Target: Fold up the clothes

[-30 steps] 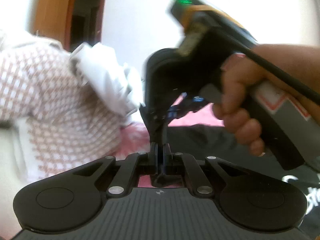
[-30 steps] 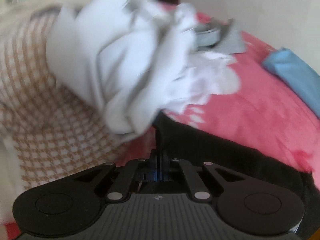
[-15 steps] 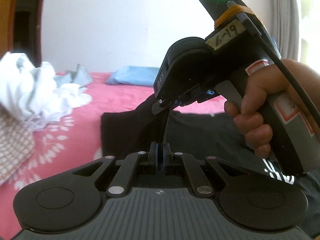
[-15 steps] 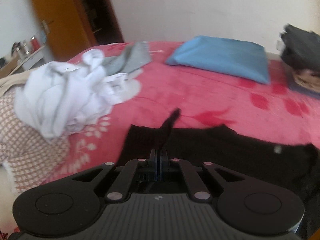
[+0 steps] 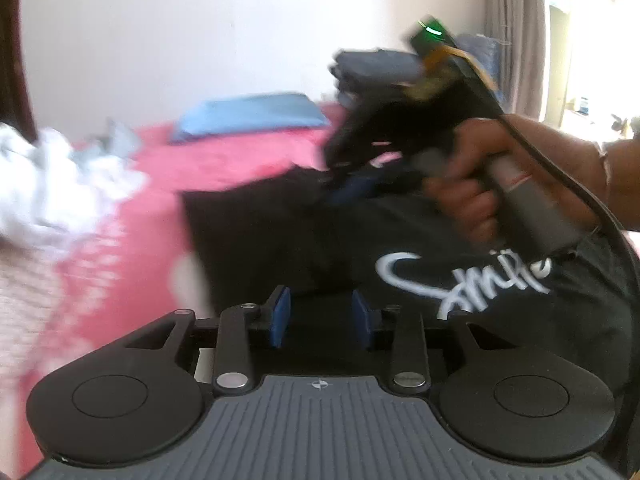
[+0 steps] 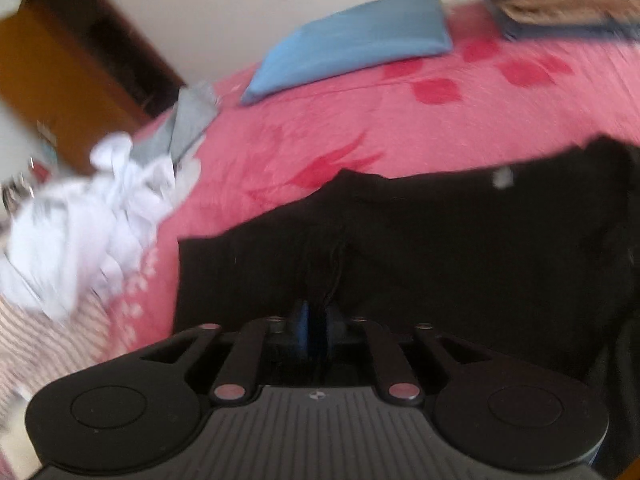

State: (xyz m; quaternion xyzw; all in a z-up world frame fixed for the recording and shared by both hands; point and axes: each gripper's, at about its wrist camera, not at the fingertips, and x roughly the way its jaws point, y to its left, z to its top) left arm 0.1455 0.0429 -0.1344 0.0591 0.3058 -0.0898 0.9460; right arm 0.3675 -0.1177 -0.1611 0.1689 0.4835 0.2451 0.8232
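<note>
A black shirt (image 5: 300,232) with white script (image 5: 460,280) lies spread on the pink bed (image 5: 248,160). My left gripper (image 5: 321,316) hovers at the shirt's near edge, its jaws opening, and nothing is pinched between the blue pads (image 5: 280,316). A hand (image 5: 472,200) holds my right gripper (image 5: 356,190), blurred, over the shirt's far side. In the right wrist view the right gripper (image 6: 318,326) points down at the shirt (image 6: 440,240). Its jaws are opening, a narrow gap shows, and a pucker of black fabric (image 6: 324,272) runs into it.
A crumpled white garment pile (image 6: 88,216) and a checked cloth (image 6: 44,340) lie left of the shirt. Beyond are a grey garment (image 6: 188,120), a blue pillow (image 6: 348,44) and a stack of folded dark clothes (image 6: 560,0). A wooden door (image 6: 60,72) stands far left.
Both grippers were shut on black fabric; now their pads stand apart. Both views swung from the white pile to the shirt, which has been drawn out and lies flat. The right gripper moved right and lower.
</note>
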